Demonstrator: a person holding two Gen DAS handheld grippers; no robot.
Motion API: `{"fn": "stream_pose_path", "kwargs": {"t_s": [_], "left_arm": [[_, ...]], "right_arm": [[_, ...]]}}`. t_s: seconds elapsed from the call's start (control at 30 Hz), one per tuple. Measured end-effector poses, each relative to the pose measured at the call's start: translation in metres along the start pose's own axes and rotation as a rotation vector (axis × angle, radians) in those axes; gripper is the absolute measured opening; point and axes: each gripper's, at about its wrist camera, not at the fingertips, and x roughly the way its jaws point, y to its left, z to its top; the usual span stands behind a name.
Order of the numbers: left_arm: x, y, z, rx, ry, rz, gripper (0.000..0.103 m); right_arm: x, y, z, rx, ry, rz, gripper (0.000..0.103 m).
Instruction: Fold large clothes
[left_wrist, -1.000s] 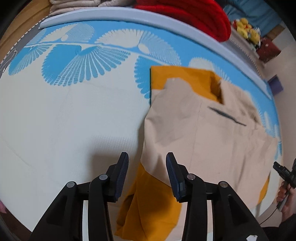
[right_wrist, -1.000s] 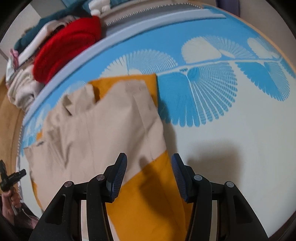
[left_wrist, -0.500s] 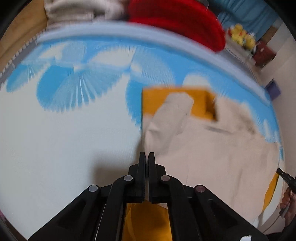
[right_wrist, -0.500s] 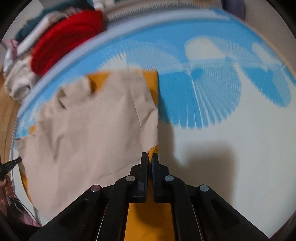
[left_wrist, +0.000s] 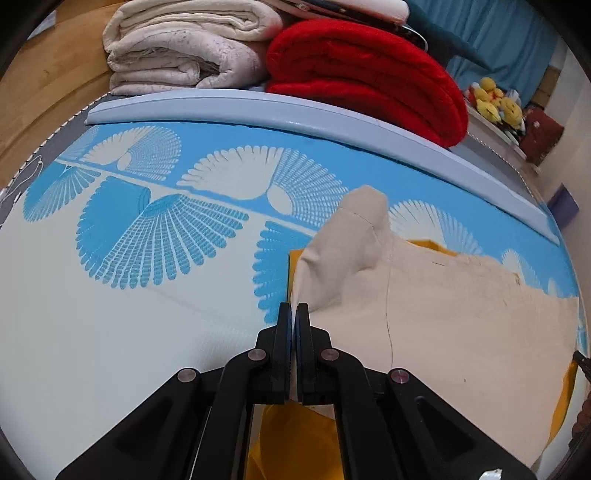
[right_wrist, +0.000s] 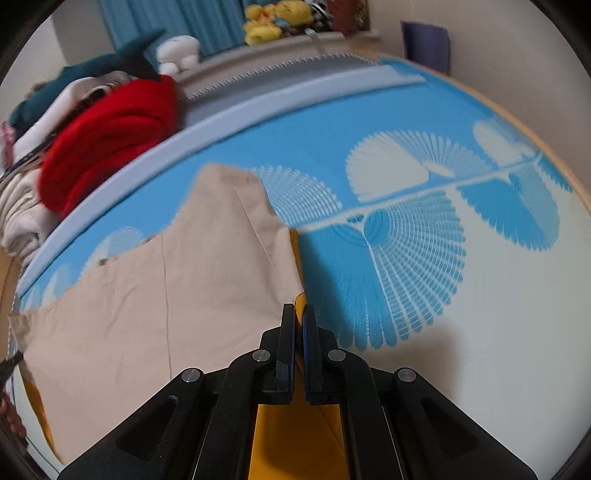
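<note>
— Where is the garment?

— The beige and orange garment (left_wrist: 443, 314) lies spread on the blue-and-white patterned mat (left_wrist: 110, 332), its far edge raised in a soft peak.

— And the left hand-held gripper (left_wrist: 294, 314)?

— Its jaws are pressed together on the garment's near left edge.

— The right hand-held gripper (right_wrist: 298, 317)?

— Closed almost fully, pinching the garment's right edge where the orange lining shows.

— What is behind?

— A folded red blanket (left_wrist: 369, 74) beside a cream quilt (left_wrist: 184, 48), past the mat's pale rim.
</note>
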Motion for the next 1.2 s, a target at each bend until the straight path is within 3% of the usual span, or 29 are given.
{"fn": "stream_pose_path", "kwargs": {"t_s": [0.13,0.23,0.33,0.43,0.57,0.63,0.73,0.77,0.87,0.97,1.03,1.1,1.13,1.2], "left_arm": [[-0.004,-0.005,0.017,-0.011,-0.096,-0.011,0.0],[0.009,-0.009,0.021,0.003,-0.102,0.014,0.0],[0.045,-0.007,0.015,0.02,-0.02,0.044,0.001],[0.068,-0.007,0.009,0.046,0.026,0.068,0.001],[0.086,-0.006,0.005,0.044,0.075,0.062,0.002],[0.099,-0.008,0.0,0.061,0.141,0.062,0.009],[0.095,-0.012,-0.002,0.101,0.132,0.078,0.013],[0.09,-0.01,0.001,0.087,0.134,0.074,0.021],[0.06,0.002,0.014,0.02,0.079,0.004,0.031],[0.028,0.002,0.017,0.04,0.048,-0.107,0.035],[0.017,-0.009,0.007,0.12,0.107,-0.242,0.034],[0.016,-0.024,-0.014,0.224,0.211,-0.357,0.034],[0.018,-0.032,-0.027,0.287,0.263,-0.389,0.034],[0.019,-0.044,-0.052,0.412,0.306,-0.361,0.034]], "right_arm": [[-0.017,0.013,0.015,0.0,-0.129,0.013,0.003],[-0.02,0.027,0.023,-0.032,-0.202,-0.025,0.003],[0.005,0.03,0.024,-0.035,-0.141,-0.074,0.003],[0.045,0.028,0.019,-0.047,-0.019,-0.118,0.003],[0.073,0.03,0.011,-0.073,0.04,-0.164,0.003],[0.08,0.028,0.006,-0.077,0.061,-0.181,0.003],[0.085,0.025,0.004,-0.07,0.09,-0.191,0.005],[0.082,0.023,0.005,-0.068,0.082,-0.191,0.008],[0.064,0.02,0.007,-0.067,0.05,-0.194,0.024],[0.029,0.02,0.009,-0.094,-0.029,-0.203,0.029],[0.008,0.024,0.008,-0.14,-0.065,-0.161,0.029],[-0.004,0.03,0.001,-0.211,-0.042,-0.065,0.029],[-0.007,0.033,-0.006,-0.251,-0.01,-0.011,0.029],[-0.004,0.04,-0.027,-0.348,0.096,0.075,0.029]]}}
